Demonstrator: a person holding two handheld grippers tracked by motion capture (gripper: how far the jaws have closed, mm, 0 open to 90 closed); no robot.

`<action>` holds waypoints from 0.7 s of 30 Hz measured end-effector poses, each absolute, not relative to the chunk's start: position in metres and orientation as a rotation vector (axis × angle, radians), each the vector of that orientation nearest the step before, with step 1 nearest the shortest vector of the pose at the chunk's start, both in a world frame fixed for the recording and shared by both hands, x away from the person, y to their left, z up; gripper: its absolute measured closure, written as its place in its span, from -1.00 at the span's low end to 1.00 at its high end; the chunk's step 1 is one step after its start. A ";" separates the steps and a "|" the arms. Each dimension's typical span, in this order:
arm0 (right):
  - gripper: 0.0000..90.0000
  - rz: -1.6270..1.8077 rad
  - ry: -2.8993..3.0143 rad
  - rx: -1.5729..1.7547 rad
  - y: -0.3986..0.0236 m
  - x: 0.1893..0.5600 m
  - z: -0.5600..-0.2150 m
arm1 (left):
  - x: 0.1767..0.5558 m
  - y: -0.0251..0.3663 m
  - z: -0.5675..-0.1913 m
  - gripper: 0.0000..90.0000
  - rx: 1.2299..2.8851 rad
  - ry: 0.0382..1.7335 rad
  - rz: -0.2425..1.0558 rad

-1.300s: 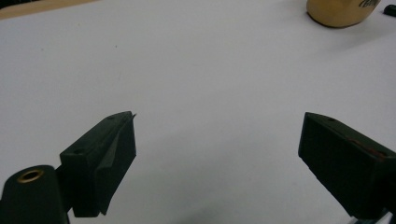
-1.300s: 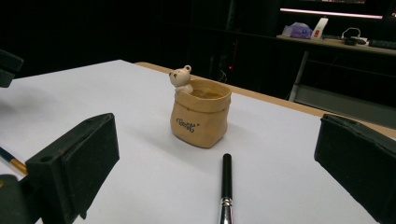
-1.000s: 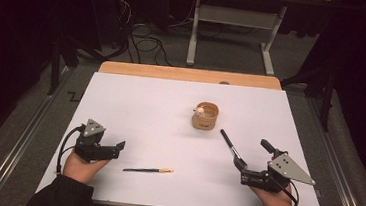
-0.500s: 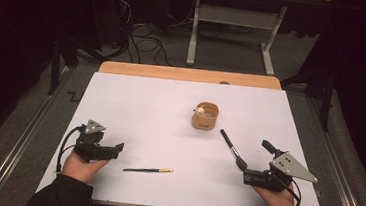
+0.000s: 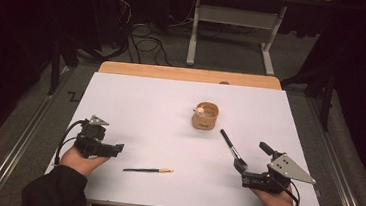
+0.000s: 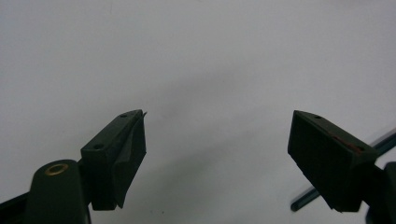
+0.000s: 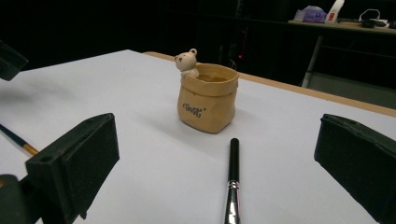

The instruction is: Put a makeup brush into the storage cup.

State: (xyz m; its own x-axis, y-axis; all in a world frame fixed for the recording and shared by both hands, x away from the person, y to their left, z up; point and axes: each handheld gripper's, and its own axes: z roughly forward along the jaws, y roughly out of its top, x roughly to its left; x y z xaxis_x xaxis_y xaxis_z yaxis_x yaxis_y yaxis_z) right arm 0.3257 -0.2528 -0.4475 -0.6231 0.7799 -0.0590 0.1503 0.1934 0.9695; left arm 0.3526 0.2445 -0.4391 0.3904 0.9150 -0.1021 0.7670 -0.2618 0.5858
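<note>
On the white table (image 5: 135, 104), the left gripper (image 5: 116, 149) has drifted toward the thin brush (image 5: 148, 170) — jaws wide, narrowing slightly, empty. The right gripper (image 5: 247, 174) — open, empty — straddles the black brush (image 7: 232, 182) near the bear pot (image 7: 208, 97); pickup looks imminent.

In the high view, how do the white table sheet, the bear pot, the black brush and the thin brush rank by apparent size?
1. White table sheet, largest.
2. Thin brush and black brush: similar length, not ranked.
3. Bear pot: shortest, though bulkier than either brush.
</note>
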 end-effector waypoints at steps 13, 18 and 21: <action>-0.99 1.450 1.936 0.845 -0.250 0.325 -0.449 | 0.355 0.248 -0.445 -0.52 2.248 1.453 0.295; -0.98 1.453 1.943 0.856 -0.249 0.324 -0.450 | 0.356 0.249 -0.446 -0.48 2.265 1.461 0.224; -0.98 1.454 1.945 0.860 -0.249 0.324 -0.451 | 0.357 0.249 -0.448 -0.48 2.282 1.468 0.178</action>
